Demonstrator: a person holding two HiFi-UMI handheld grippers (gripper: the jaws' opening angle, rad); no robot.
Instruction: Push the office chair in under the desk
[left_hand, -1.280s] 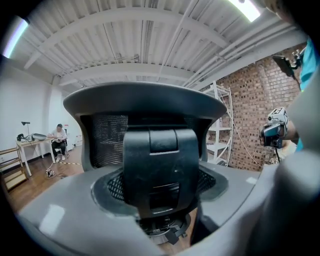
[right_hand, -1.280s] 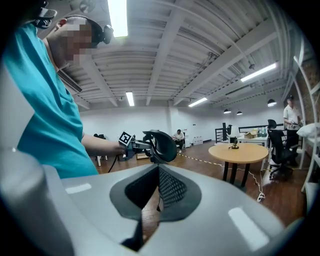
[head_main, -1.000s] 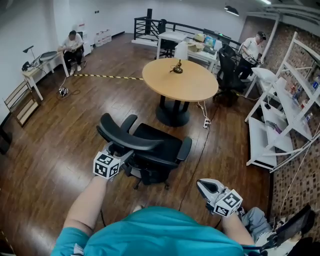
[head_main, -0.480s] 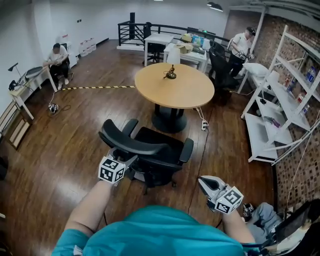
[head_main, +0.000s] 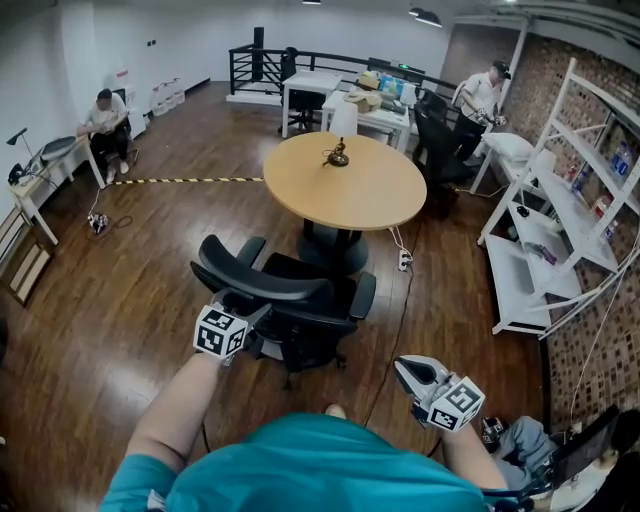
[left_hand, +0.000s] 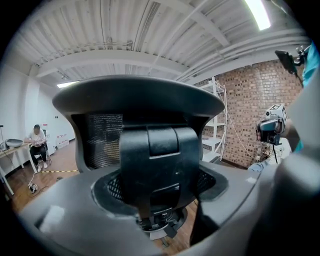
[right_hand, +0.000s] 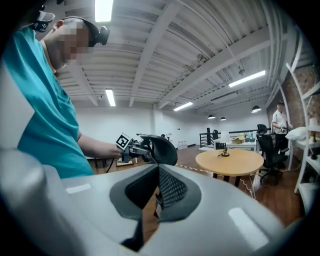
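Left gripper (head_main: 256, 311) was closed on the headrest bracket (left_hand: 159, 165) at the back of the office chair (head_main: 318, 290); in the left gripper view the black bracket filled the space between the jaws and both pads appeared to bear on it. Right gripper (head_main: 408, 368) hung low at the person's side with its jaws together and nothing between them (it took no part in the push at this point).

Position of the chair: upright on the wooden floor (head_main: 130, 270), its seat (head_main: 310, 278) turned toward the round surface (head_main: 345, 180) and its headrest (head_main: 262, 282) toward the person. The front of the seat lay near the pedestal (head_main: 332, 250), but the backrest and most of the seat were out in the open, short of the wooden top's edge. In the right gripper view a plain gap of floor separated the headrest from the top.

Progress, as judged: grip taken, chair lined up and brought close. Remaining: roll it further forward until the seat sits under the top, then let go. Whether the armrests would pass beneath the top could not be told.
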